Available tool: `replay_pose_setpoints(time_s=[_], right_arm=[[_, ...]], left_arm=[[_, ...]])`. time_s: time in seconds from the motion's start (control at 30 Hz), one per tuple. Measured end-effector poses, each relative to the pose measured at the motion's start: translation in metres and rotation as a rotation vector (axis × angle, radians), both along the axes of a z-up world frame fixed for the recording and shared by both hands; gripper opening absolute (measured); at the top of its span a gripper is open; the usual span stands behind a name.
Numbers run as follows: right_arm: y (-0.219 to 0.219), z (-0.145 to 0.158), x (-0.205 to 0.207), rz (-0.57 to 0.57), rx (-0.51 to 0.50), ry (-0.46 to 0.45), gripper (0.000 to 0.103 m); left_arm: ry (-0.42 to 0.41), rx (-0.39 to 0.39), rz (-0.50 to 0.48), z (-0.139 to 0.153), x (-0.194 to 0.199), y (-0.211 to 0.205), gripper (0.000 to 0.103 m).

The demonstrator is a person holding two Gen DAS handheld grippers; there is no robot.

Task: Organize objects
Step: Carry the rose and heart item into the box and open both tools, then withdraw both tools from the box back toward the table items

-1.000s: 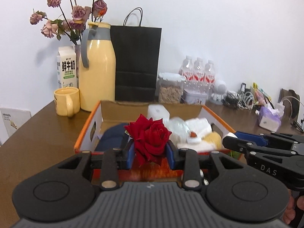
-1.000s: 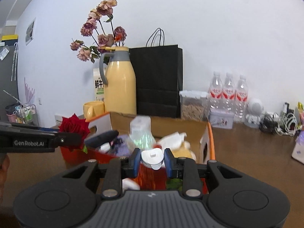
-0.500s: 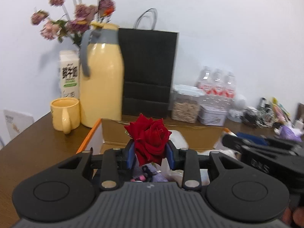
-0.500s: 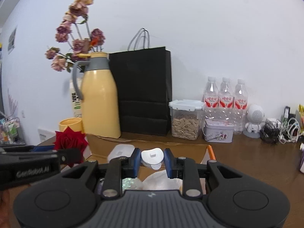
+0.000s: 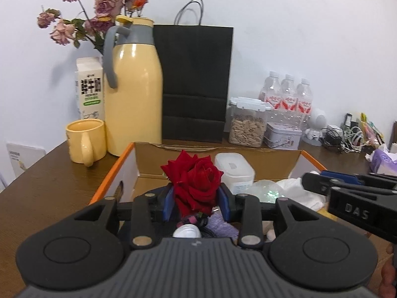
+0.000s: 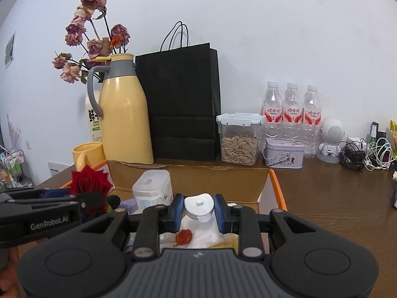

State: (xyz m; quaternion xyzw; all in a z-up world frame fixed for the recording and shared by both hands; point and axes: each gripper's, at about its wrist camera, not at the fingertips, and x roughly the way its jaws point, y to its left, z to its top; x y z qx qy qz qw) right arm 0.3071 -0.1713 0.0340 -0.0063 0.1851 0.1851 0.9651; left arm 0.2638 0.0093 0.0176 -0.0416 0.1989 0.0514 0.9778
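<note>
Red rose (image 5: 196, 186) clamped between left gripper (image 5: 196, 200) pads, bloom up, over near part of cardboard box (image 5: 218, 155); jaws just eased wider, petals still touching both pads. Box crowded; open wood table (image 6: 335, 198) right of orange rim. Right gripper (image 6: 198, 209) level-ish, pinching white cap (image 6: 199, 204) above box.
</note>
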Motion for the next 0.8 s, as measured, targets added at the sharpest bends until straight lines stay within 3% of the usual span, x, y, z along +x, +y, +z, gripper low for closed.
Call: replay_pose_setpoints(time_s=[0.07,0.13,0.17,0.2,0.3,0.8], right_arm=[[-0.001,0.0,-0.003,-0.004,-0.001,-0.006,0.035],[-0.004,0.001,-0.006,-0.006,0.007,-0.017,0.069],[-0.005,0.001,-0.008,-0.01,0.008,-0.024,0.077],[-0.005,0.002,-0.009,-0.015,0.007,-0.032,0.089],[-0.007,0.002,-0.012,-0.023,0.009,-0.045,0.103],[-0.011,0.005,-0.02,-0.024,0.008,-0.059,0.103]], left_arm=[[-0.011,-0.003,0.013,0.001,-0.003,0.003,0.051],[-0.03,-0.012,0.036,0.002,-0.007,0.007,0.094],[-0.05,-0.012,0.05,0.003,-0.009,0.008,0.102],[-0.072,-0.01,0.058,0.004,-0.012,0.008,0.103],[-0.089,-0.015,0.061,0.006,-0.016,0.01,0.103],[-0.096,-0.016,0.07,0.009,-0.023,0.01,0.103]])
